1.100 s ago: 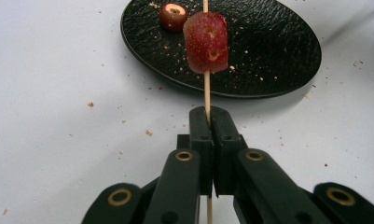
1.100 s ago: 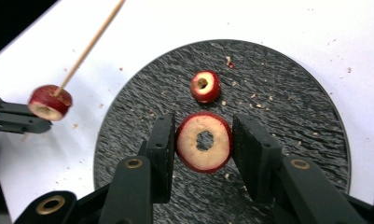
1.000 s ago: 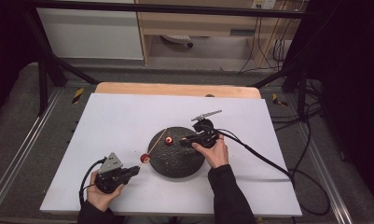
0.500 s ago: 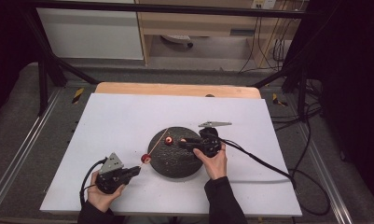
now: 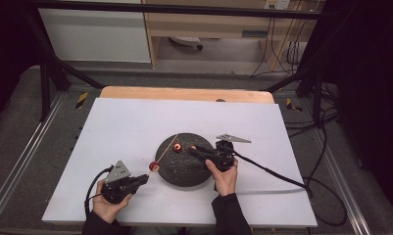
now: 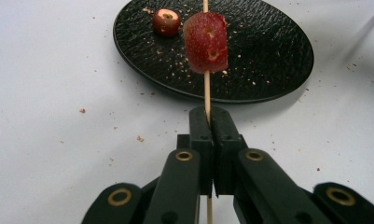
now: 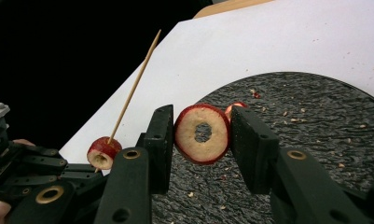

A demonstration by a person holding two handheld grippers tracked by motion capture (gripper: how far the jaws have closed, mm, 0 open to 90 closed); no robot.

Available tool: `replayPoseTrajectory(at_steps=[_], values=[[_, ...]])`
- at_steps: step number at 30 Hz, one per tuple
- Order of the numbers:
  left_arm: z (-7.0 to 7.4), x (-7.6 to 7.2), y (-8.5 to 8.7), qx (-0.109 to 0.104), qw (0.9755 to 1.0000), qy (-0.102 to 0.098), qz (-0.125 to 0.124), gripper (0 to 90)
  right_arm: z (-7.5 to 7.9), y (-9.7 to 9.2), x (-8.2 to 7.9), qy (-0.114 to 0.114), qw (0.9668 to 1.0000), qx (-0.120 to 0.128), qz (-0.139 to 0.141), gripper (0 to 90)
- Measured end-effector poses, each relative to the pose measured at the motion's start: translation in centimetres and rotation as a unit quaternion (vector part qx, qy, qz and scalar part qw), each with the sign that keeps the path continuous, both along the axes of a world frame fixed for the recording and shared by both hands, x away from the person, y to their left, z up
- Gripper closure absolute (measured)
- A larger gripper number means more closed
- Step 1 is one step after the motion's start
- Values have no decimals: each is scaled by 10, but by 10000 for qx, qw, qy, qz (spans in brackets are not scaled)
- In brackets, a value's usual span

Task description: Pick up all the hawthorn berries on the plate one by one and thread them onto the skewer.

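Observation:
My left gripper is shut on the lower end of a thin wooden skewer that slants up over the black plate. A red fruit piece is threaded on the skewer just past the jaws. A second red piece lies on the plate. My right gripper hangs over the plate, shut on a cored, red-skinned fruit slice. In the right gripper view, the skewer and its threaded piece stand to the left of the slice.
The plate carries scattered crumbs and sits on a white board over a wooden table whose edge shows at the back. The right gripper's cable trails off to the right. Dark floor and frame rails surround the table.
My right hand has sunk lower over the plate and drawn slightly toward the person, still gripping the slice. The left hand and skewer have stayed put.

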State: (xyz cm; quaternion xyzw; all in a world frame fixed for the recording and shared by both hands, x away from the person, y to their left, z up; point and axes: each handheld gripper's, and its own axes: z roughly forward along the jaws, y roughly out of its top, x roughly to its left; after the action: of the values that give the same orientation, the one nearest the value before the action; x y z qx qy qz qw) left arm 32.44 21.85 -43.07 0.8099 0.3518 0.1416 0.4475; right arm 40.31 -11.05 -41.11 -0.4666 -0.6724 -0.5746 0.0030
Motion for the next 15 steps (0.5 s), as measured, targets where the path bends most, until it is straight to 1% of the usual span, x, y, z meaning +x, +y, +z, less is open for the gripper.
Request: replayPoseTrajectory(at_steps=[3, 7, 12, 15], values=[[0, 0, -1, -13, 10000, -9, 2, 884, -3, -1, -3, -36, 9997, 223, -127, 613], [0, -1, -2, -37, 10000, -13, 5, 884, -3, -1, -5, -152, 9986, 421, -283, 614], [1, -2, -3, -70, 10000, -37, -4, 884, 1, -1, -6, -320, 9956, 734, -477, 614], [1, -2, -5, -99, 9999, -52, -3, 884, 4, -2, -6, -418, 9937, 874, -572, 614]])
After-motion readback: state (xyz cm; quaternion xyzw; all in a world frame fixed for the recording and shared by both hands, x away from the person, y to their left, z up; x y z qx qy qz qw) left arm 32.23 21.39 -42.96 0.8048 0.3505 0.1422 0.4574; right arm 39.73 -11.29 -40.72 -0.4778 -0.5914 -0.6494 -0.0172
